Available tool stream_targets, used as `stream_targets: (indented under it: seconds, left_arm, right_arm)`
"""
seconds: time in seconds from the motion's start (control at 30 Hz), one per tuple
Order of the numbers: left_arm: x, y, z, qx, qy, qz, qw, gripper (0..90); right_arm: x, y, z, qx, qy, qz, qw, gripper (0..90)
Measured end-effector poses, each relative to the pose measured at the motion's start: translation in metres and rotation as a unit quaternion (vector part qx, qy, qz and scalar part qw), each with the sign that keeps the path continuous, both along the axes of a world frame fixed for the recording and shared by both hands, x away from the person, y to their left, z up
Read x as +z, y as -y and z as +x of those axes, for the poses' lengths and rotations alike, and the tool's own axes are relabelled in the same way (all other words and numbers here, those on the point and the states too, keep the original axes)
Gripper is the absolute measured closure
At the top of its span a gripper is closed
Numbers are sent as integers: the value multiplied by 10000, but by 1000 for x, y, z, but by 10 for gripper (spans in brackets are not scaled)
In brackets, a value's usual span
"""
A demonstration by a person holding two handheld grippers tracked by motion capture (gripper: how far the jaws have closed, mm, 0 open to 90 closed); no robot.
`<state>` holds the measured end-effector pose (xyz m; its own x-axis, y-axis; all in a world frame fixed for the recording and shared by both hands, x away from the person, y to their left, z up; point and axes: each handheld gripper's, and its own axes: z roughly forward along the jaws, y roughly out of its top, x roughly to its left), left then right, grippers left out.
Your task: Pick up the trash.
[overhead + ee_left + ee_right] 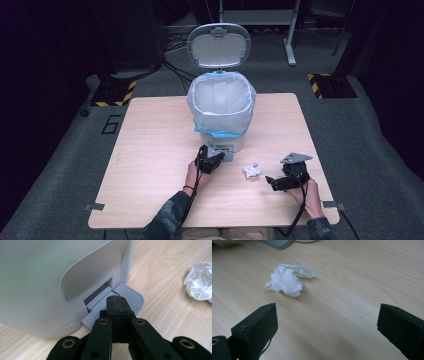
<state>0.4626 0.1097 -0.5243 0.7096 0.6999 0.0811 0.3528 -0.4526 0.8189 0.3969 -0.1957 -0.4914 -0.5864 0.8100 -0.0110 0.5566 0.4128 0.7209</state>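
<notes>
Wood counter (pixel 150 150): left gripper (pixel 116 302), jaws clenched, pins bin pedal (pixel 130 296); slipping drops lid (pixel 218 46). Right gripper (pixel 327 322) jaws released, may nudge tissue (pixel 288 280).

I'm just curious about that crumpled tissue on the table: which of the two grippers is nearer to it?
Right, narrowly. The right gripper lies just right of the tissue, jaws open toward it. The left gripper, shut, presses the bin's pedal on the tissue's left.
</notes>
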Motion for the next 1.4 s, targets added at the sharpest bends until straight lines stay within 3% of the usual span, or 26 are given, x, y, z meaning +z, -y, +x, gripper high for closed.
stream_targets:
  seconds: [0.5,0.93,1.1,1.33,1.4]
  left_arm:
    - [0,0,0,-2,-14,-3,10000,900]
    - [-1,0,1,25,-3,-72,10000,900]
    - [-1,-1,1,29,-25,-76,10000,900]
    - [-1,-1,1,26,-24,-67,10000,900]
    - [-1,-1,1,25,-26,-68,10000,900]
  right_arm:
    - [1,-46,16,600,-147,-51,9981,43]
    - [-14,-72,34,645,-396,-114,9971,69]
    - [-21,-76,37,511,-359,-209,9978,184]
    - [-24,-73,36,212,-280,-88,9993,479]
    - [-23,-73,36,236,-268,-83,9993,540]
